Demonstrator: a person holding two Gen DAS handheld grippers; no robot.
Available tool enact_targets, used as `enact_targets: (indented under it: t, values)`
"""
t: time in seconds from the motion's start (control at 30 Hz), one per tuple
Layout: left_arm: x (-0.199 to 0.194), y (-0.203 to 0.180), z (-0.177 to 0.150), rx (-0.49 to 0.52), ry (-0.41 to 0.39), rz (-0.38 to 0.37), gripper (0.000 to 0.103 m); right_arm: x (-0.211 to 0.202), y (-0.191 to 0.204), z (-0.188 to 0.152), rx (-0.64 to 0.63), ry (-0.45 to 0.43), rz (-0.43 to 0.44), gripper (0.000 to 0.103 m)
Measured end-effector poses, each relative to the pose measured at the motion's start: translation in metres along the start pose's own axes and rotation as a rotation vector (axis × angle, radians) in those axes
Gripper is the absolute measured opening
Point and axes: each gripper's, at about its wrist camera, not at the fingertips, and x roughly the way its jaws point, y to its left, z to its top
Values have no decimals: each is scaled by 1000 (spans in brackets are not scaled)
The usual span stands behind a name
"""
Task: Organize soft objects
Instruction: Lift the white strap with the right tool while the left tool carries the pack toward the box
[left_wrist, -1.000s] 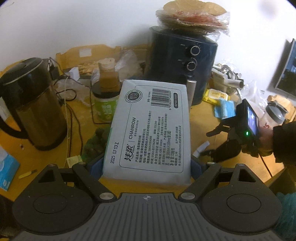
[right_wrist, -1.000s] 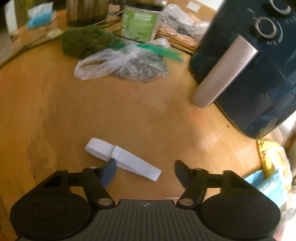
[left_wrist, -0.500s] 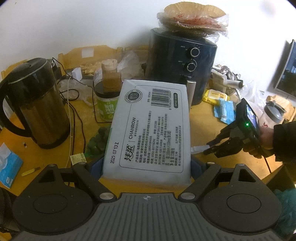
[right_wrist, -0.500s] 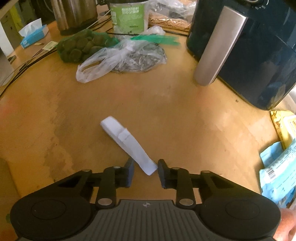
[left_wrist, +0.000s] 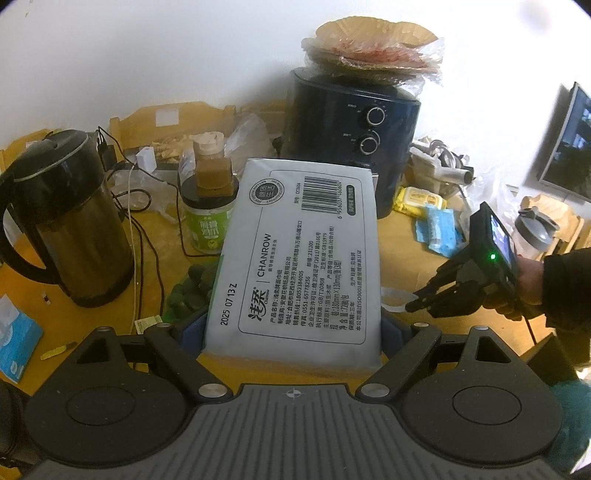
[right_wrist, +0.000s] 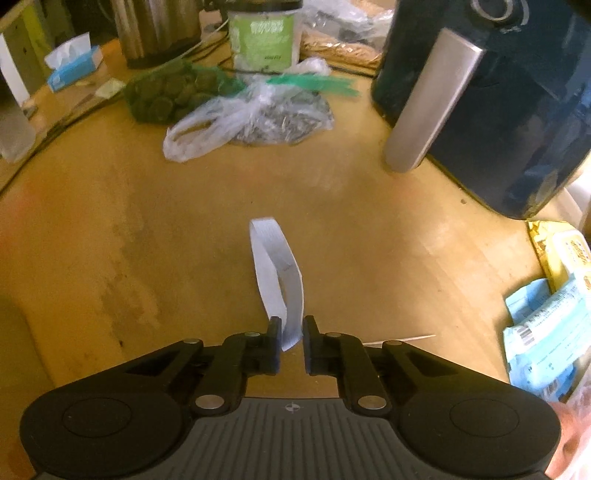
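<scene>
The white strap sticks out in front of the right gripper, its near end pinched between the two fingers, its loop over the wooden table. The left gripper squeezes a white tissue pack by its sides, above the table. A dark air fryer stands behind.
</scene>
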Motion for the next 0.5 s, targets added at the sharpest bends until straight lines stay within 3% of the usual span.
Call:
enact_targets:
  t: [0.5]
  values:
    - [-25,-19,5,28,11,-19,89,-76,-10,-15,131,-117,-6,13]
